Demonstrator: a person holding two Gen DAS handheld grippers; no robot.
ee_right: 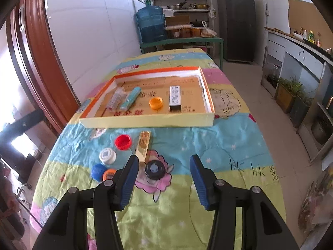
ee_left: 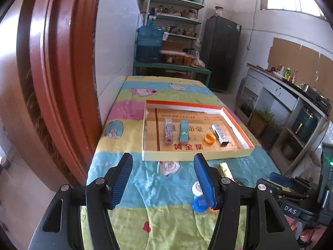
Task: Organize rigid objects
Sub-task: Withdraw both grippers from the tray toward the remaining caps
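A shallow cardboard box lid (ee_left: 195, 156) (ee_right: 145, 120) lies on the patterned cloth. It holds a clear patterned case (ee_left: 169, 130) (ee_right: 115, 99), a teal case (ee_left: 184, 131) (ee_right: 131, 98), an orange cap (ee_left: 210, 139) (ee_right: 156, 103) and a silver box (ee_left: 220, 135) (ee_right: 174, 98). On the cloth in front lie a red cap (ee_right: 123, 142), a white cap (ee_left: 196, 187) (ee_right: 107, 155), a blue cap (ee_left: 199, 204) (ee_right: 98, 171), an orange-rimmed cap (ee_right: 108, 174), a gold bar (ee_left: 225, 169) (ee_right: 143, 145) and a black cap (ee_right: 155, 169). My left gripper (ee_left: 163, 178) is open and empty. My right gripper (ee_right: 164, 179) is open above the black cap.
A red-brown door frame (ee_left: 54, 73) stands close on the left. Behind the table are a blue water jug (ee_left: 148, 43), shelves and a dark fridge (ee_left: 222, 52). A counter (ee_left: 291, 87) runs along the right wall, with plant pots on the floor.
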